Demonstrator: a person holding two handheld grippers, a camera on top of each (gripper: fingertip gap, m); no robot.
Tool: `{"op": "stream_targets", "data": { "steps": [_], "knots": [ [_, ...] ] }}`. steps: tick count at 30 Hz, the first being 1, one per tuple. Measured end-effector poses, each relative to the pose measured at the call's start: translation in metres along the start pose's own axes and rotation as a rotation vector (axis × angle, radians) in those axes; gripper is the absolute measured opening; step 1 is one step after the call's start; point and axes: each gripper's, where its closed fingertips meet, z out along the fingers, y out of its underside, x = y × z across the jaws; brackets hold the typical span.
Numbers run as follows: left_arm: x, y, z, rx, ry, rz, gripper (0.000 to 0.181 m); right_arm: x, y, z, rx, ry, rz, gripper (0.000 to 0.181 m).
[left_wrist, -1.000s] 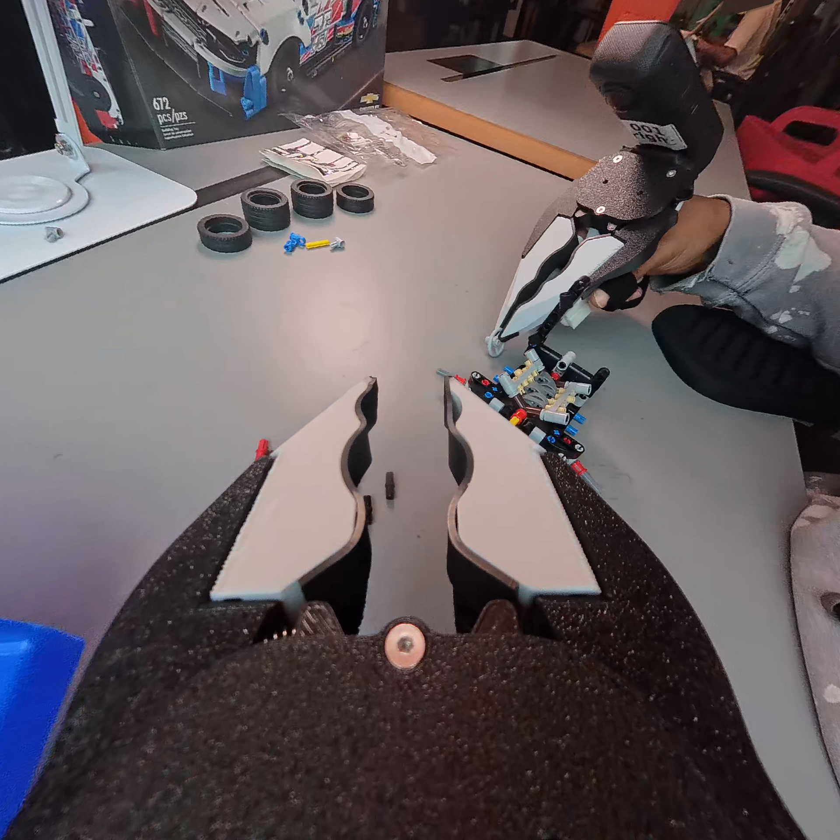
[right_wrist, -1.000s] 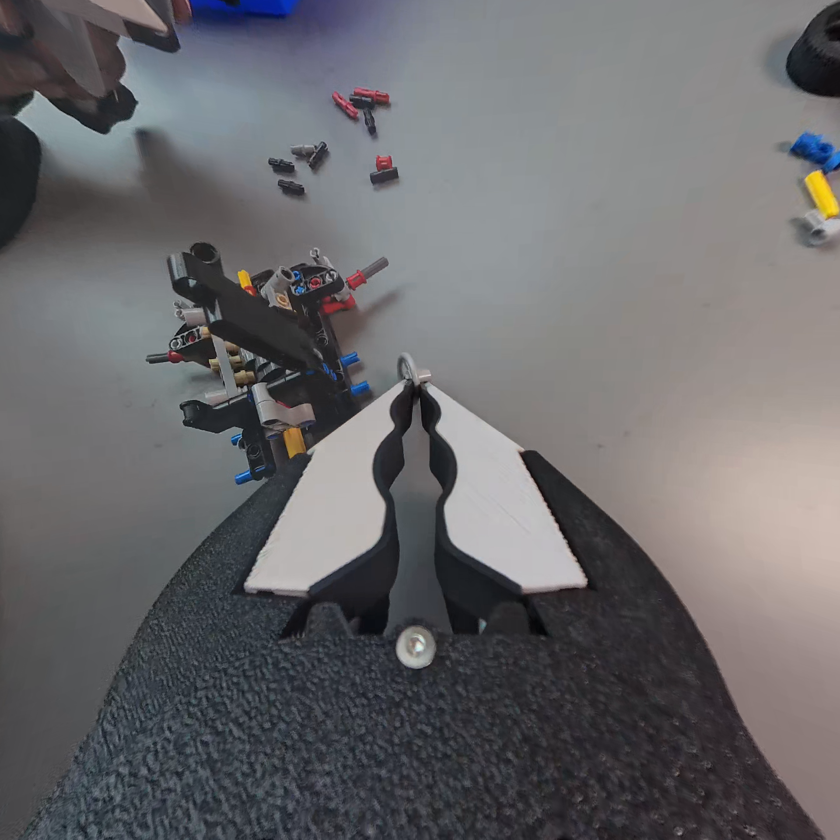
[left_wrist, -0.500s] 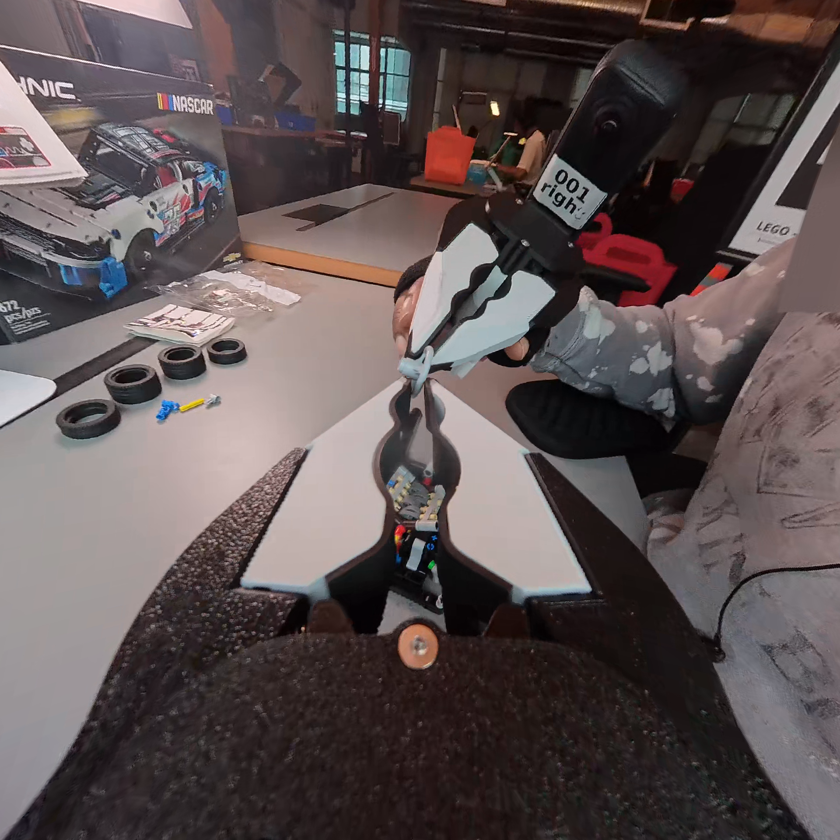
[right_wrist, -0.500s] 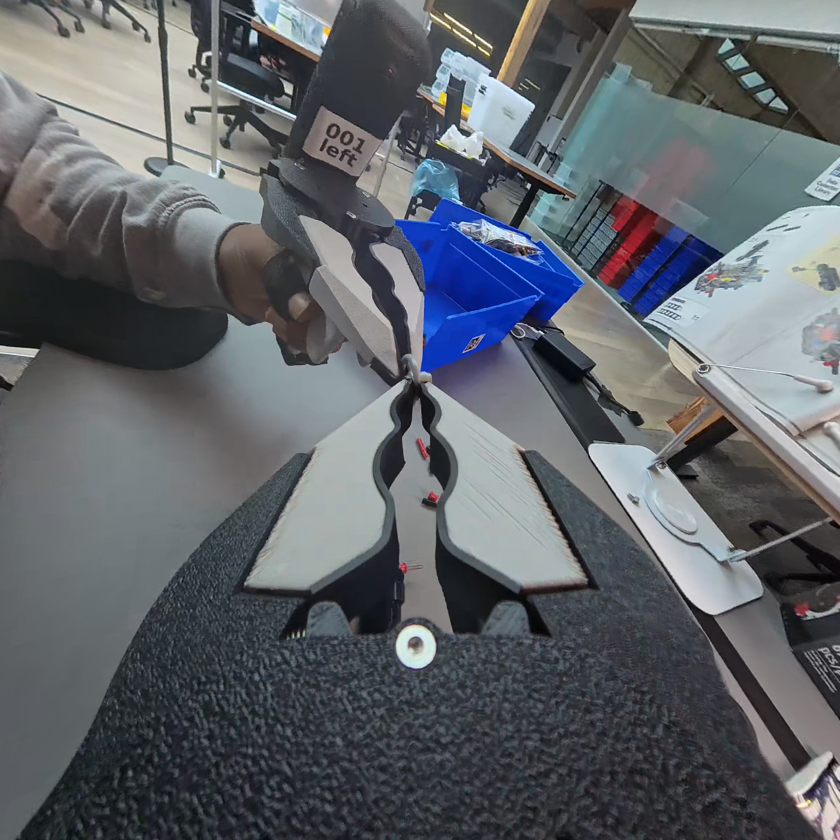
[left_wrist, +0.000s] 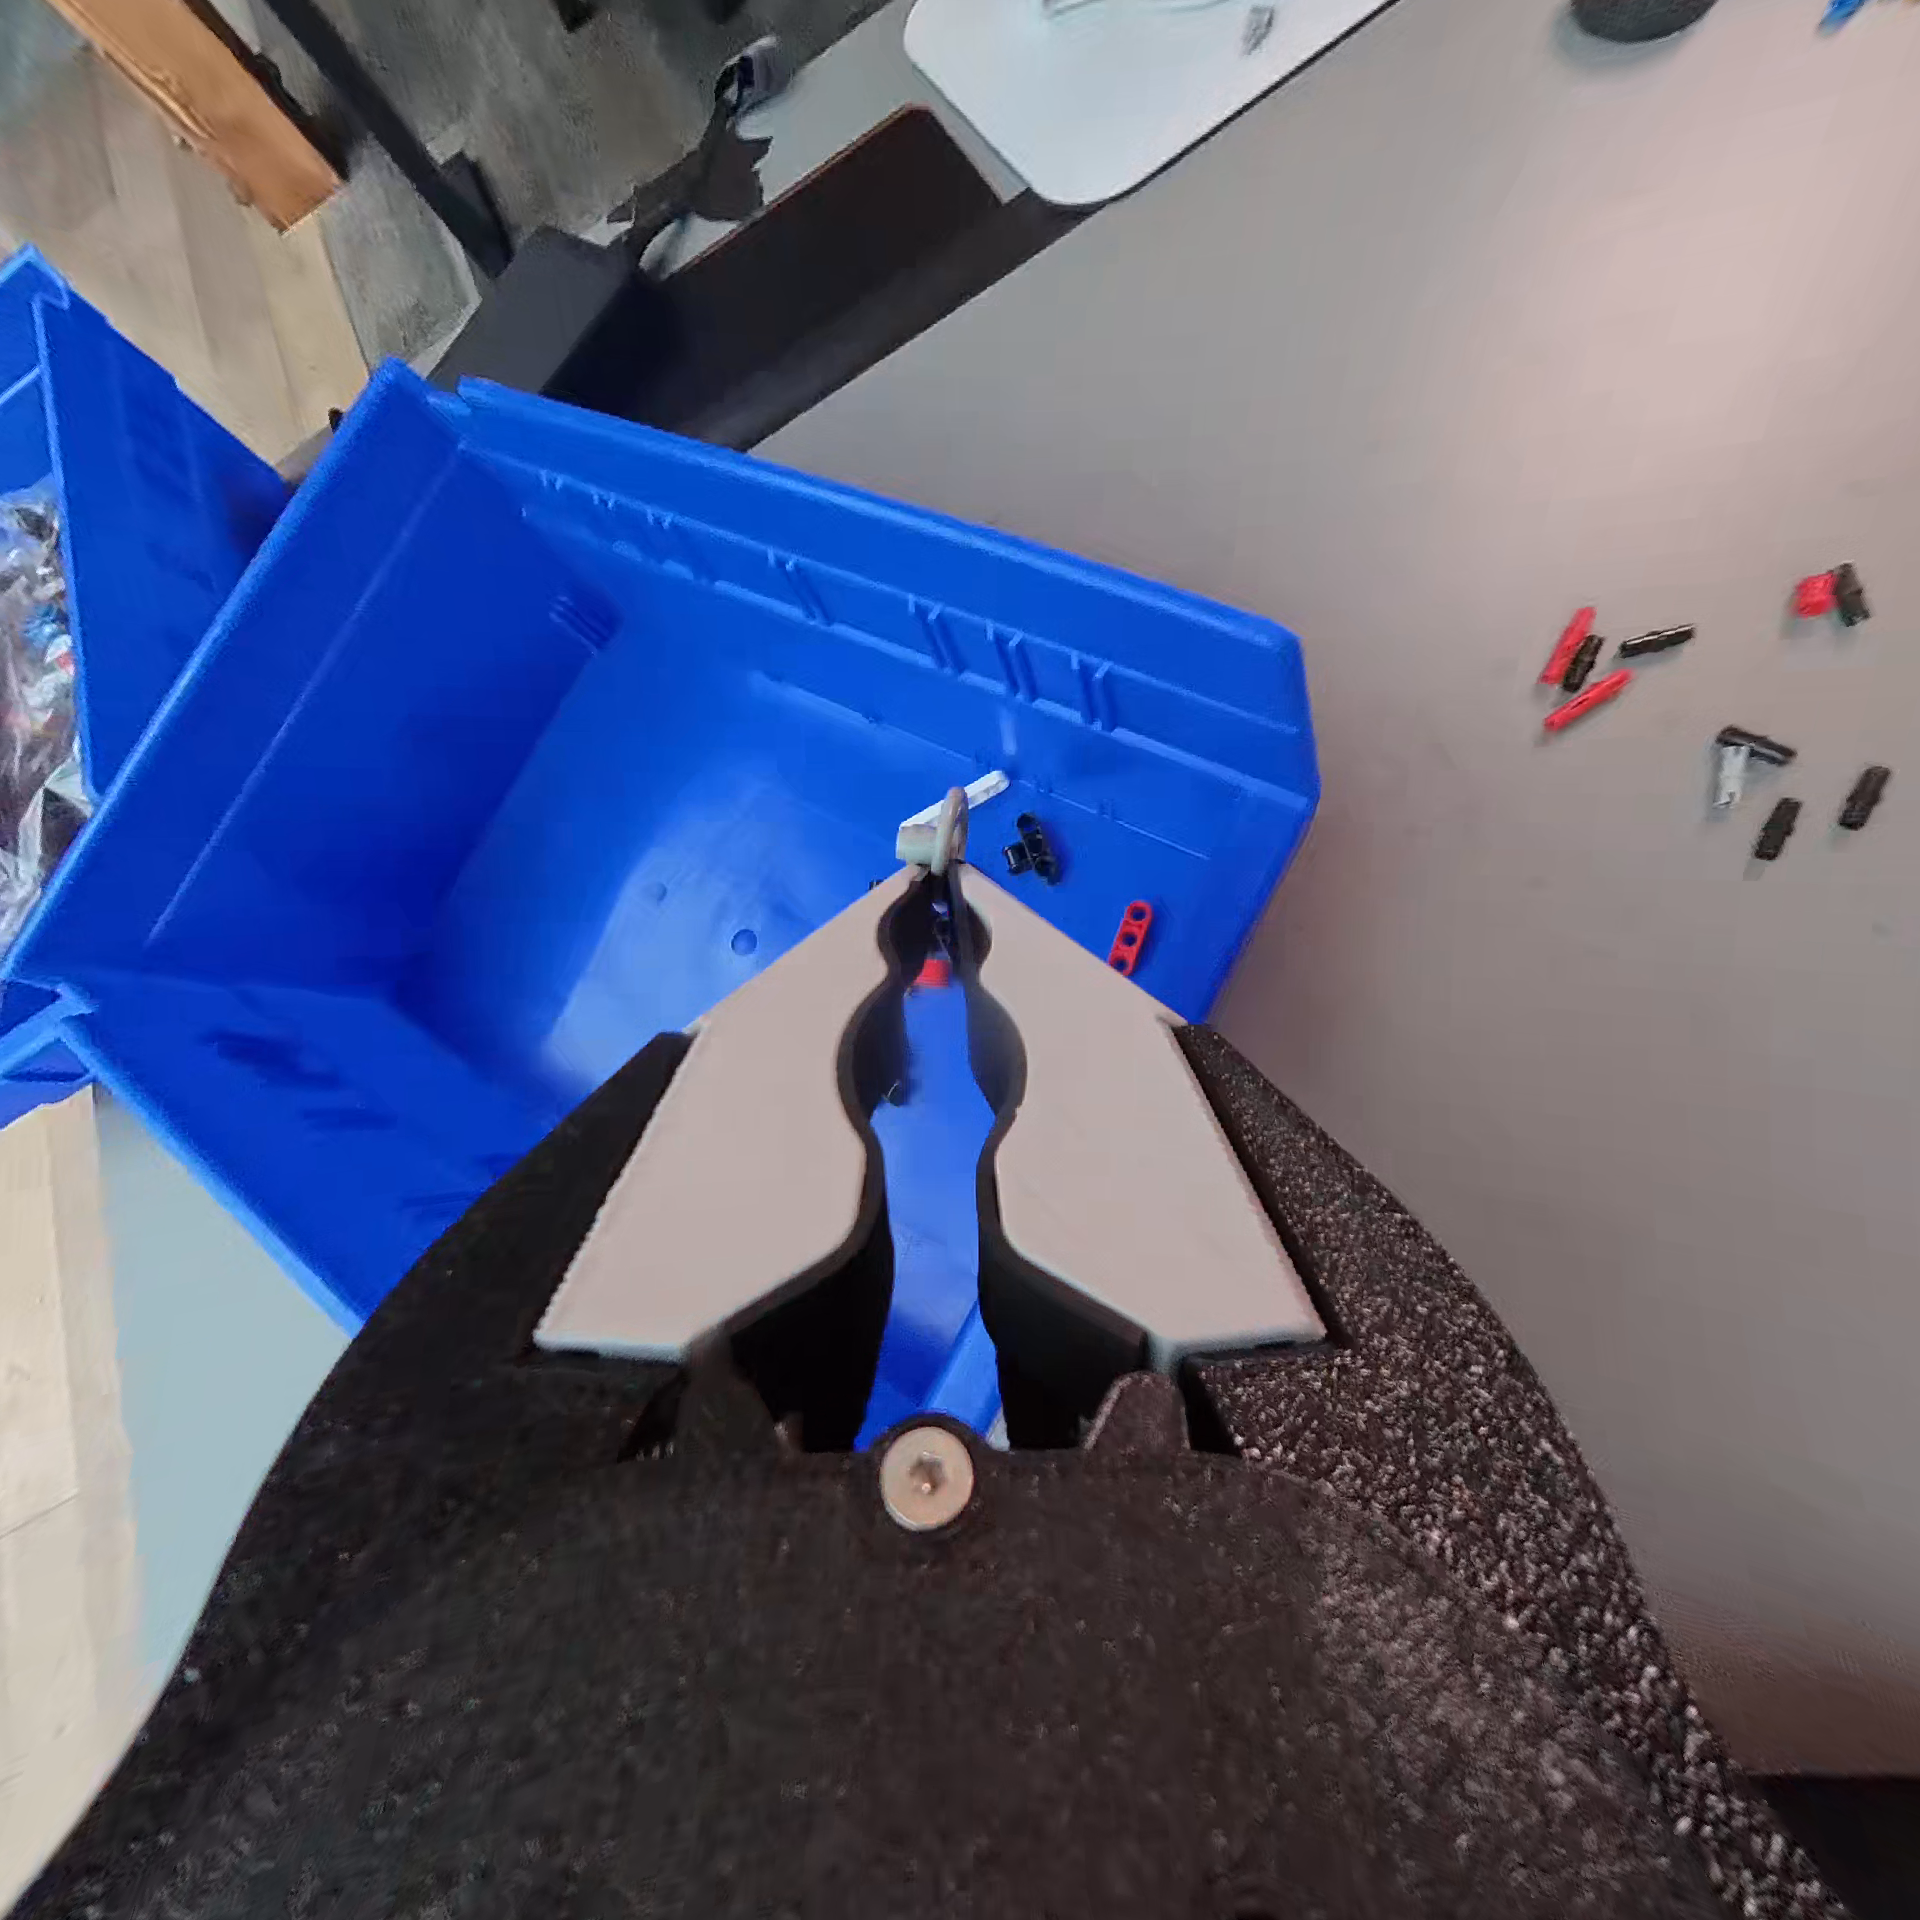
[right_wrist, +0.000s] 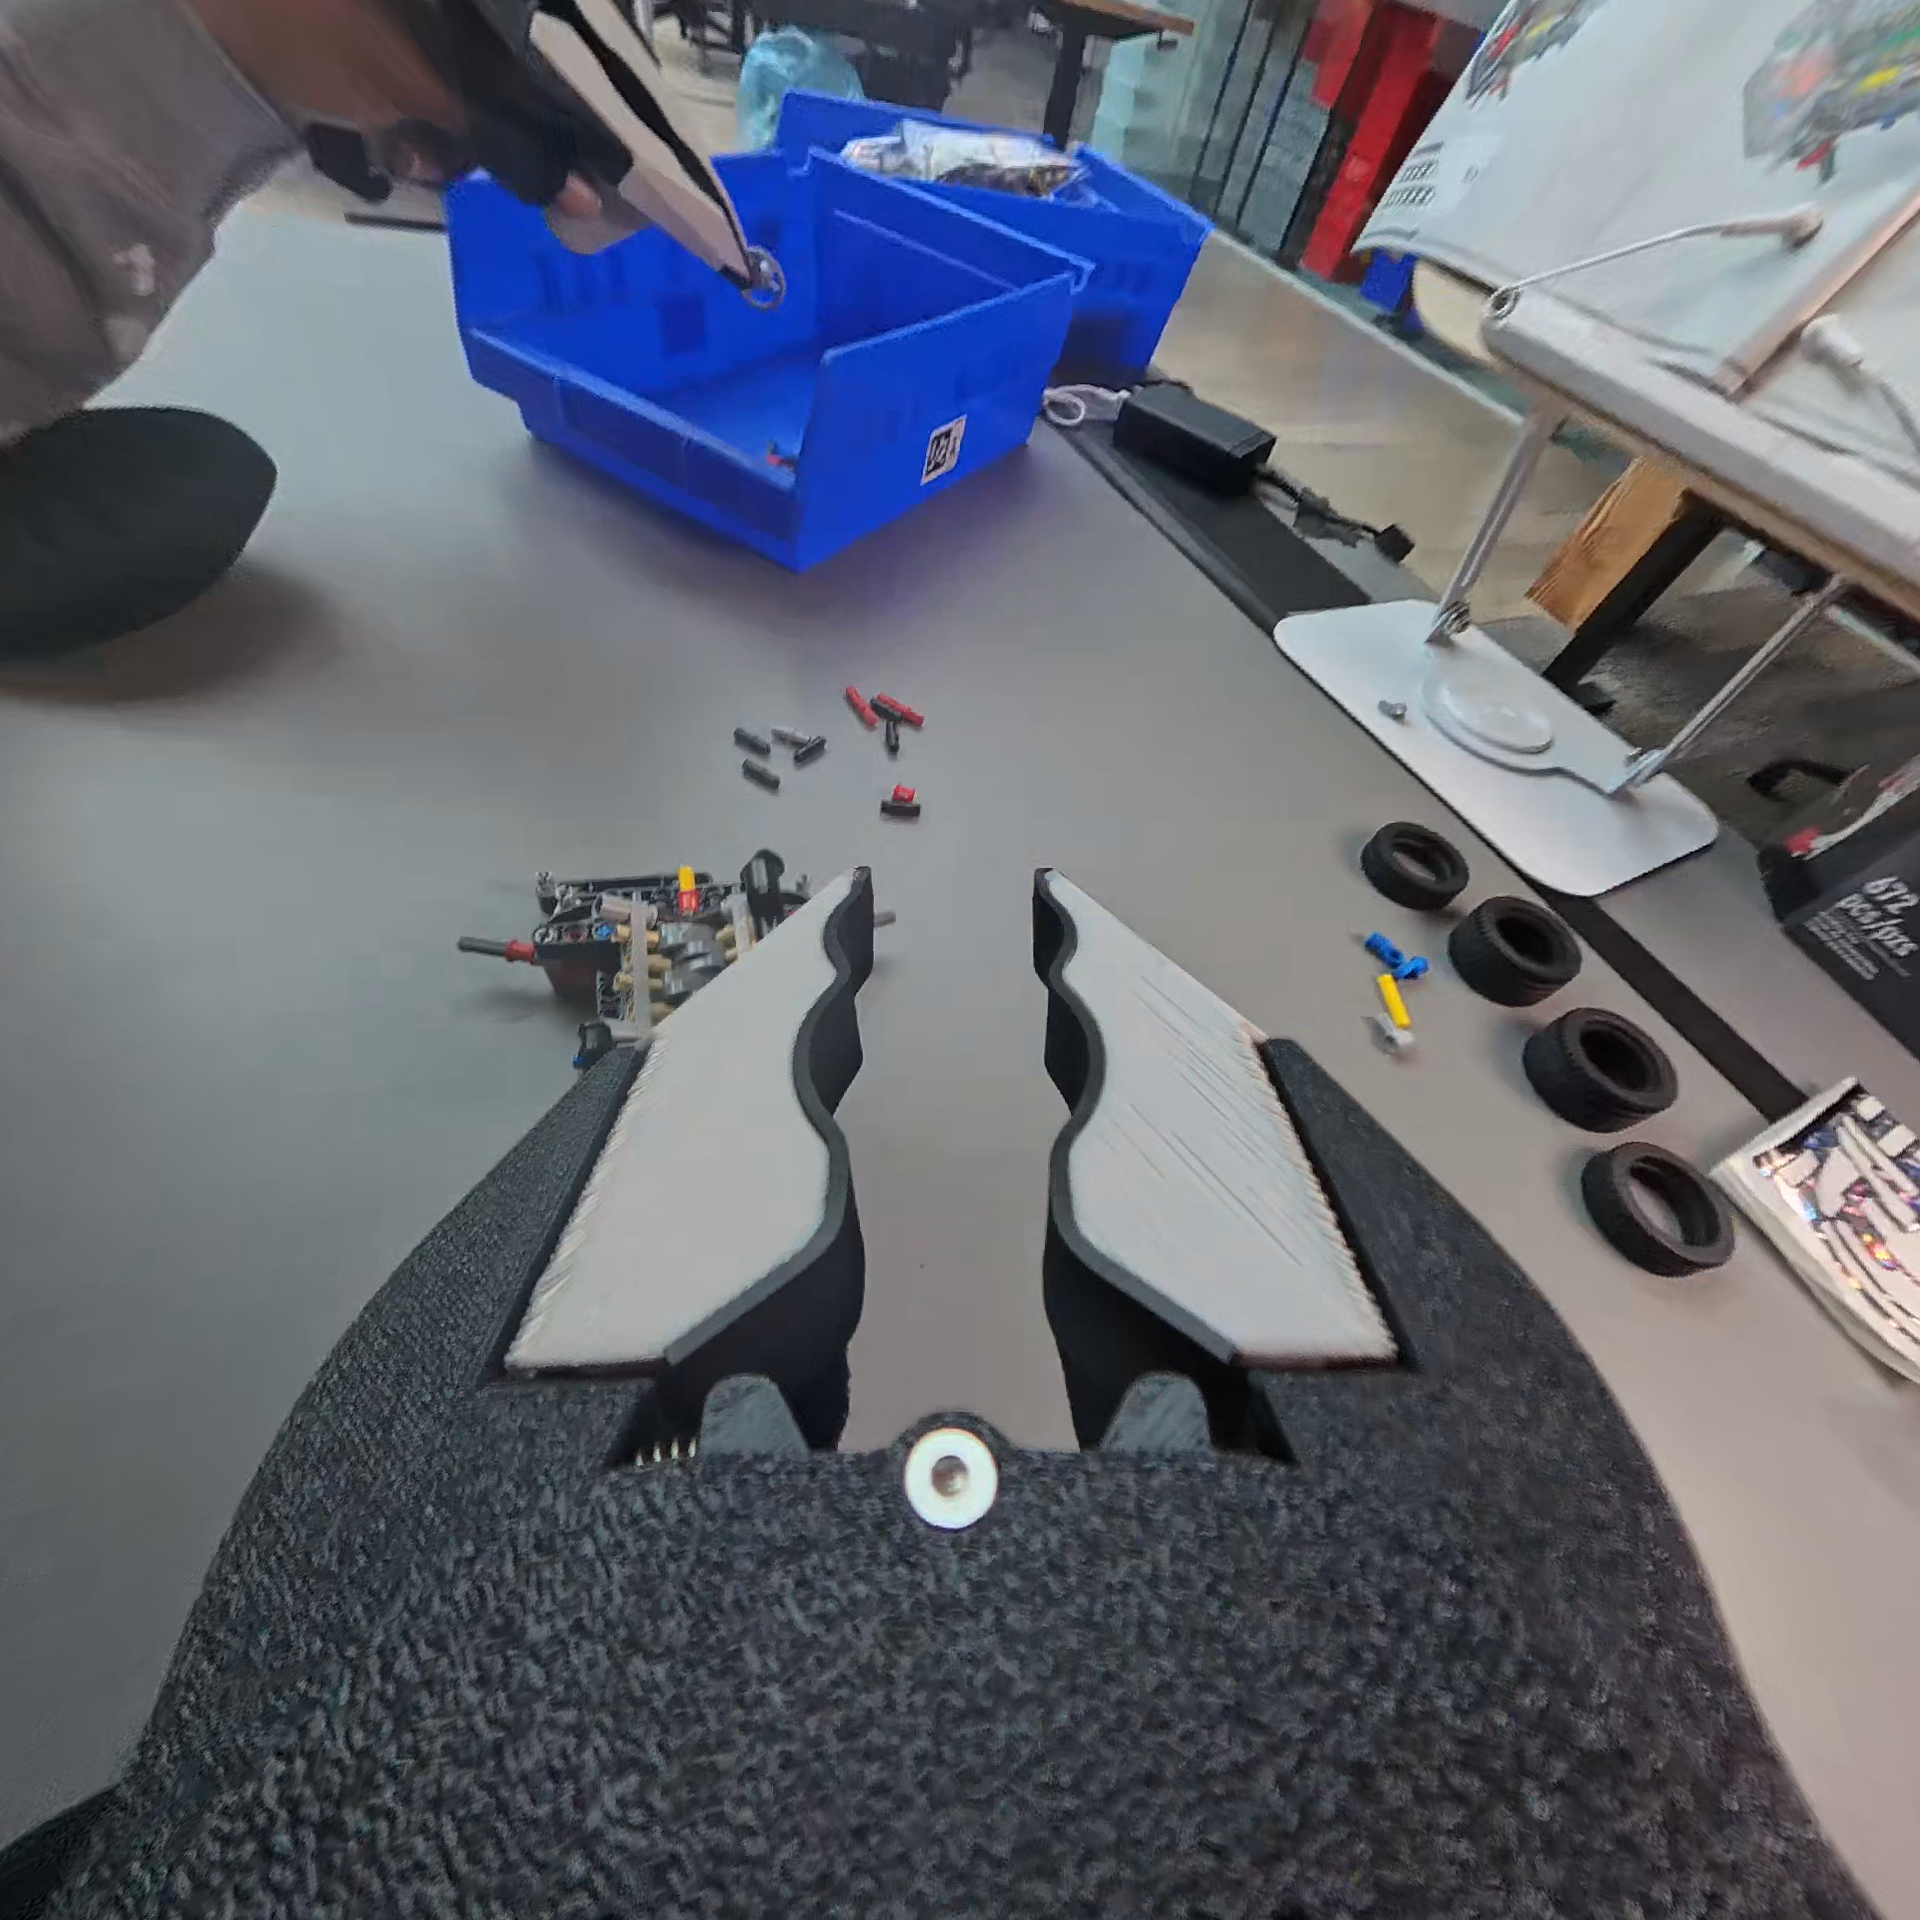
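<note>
Left hand-held gripper (left_wrist: 938, 871) is now hanging over the blue bin (left_wrist: 436, 790), clenched on the small grey ring piece (left_wrist: 940, 831) it took over (handoff's done). Right hand-held gripper (right_wrist: 951, 894) is sitting released over the desk (right_wrist: 312, 748), beside the half-built model (right_wrist: 644, 935).

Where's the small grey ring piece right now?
The small grey ring piece is pinched at the tips of the left claw, held above the open blue bin; in the right wrist view it shows at upper left, over that bin.
</note>
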Motion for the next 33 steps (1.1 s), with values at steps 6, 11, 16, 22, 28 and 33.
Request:
{"op": "stream_targets", "data": {
  "steps": [6, 11, 16, 22, 28, 33],
  "knots": [
    [-0.009, -0.022, -0.002, 0.112, -0.102, -0.003, 0.032, -0.035, 0.035, 0.013, -0.108, -0.174, -0.058, 0.033],
    [0.03, -0.062, -0.016, 0.354, 0.053, -0.002, 0.033, -0.043, 0.039, 0.022, -0.1, -0.211, -0.038, 0.031],
    [0.123, -0.089, -0.029, 0.538, 0.444, 0.017, 0.033, -0.046, 0.028, 0.03, -0.037, -0.222, -0.022, 0.007],
    [0.247, -0.054, -0.029, 0.372, 0.956, 0.138, 0.056, -0.072, 0.032, 0.027, -0.088, -0.183, -0.483, 0.009],
    [0.315, -0.013, -0.02, 0.208, 1.074, 0.337, 0.08, -0.09, 0.046, 0.021, -0.167, -0.253, -0.452, 0.025],
    [0.326, -0.009, -0.012, 0.189, 1.032, 0.404, 0.074, -0.091, 0.032, 0.004, -0.138, -0.352, -0.189, 0.044]
  ]
}}
